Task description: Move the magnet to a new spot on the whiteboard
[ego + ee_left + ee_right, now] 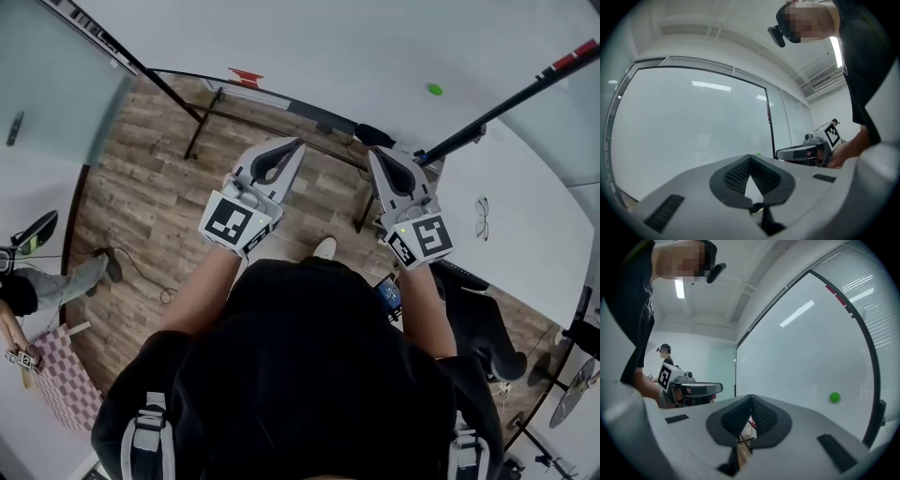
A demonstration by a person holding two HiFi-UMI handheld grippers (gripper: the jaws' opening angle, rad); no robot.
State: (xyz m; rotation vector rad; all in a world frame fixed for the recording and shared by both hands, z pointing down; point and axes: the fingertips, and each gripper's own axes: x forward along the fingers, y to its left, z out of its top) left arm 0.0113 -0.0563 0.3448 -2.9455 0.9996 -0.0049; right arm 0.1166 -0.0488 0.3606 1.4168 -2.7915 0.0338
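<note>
Head view: my left gripper (293, 148) and right gripper (375, 155) are level over the wood floor (141, 206), facing the whiteboard (328, 47). One green magnet (434, 89) is on it, well apart from both. One pair of glasses (481, 217) lies on the tabletop (534, 253) at right.
Left gripper view: jaws closed, empty.
Right gripper view: jaws closed, empty; magnet is low right on the board.

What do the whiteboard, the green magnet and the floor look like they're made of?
Whiteboard: glossy white coated panel, maybe steel; bright strip reflections show on it.
Green magnet: smooth, evenly coloured, probably plastic-capped; too small to be sure.
Floor: matte wood-look planks with grain and seams; real wood or laminate, unclear.
</note>
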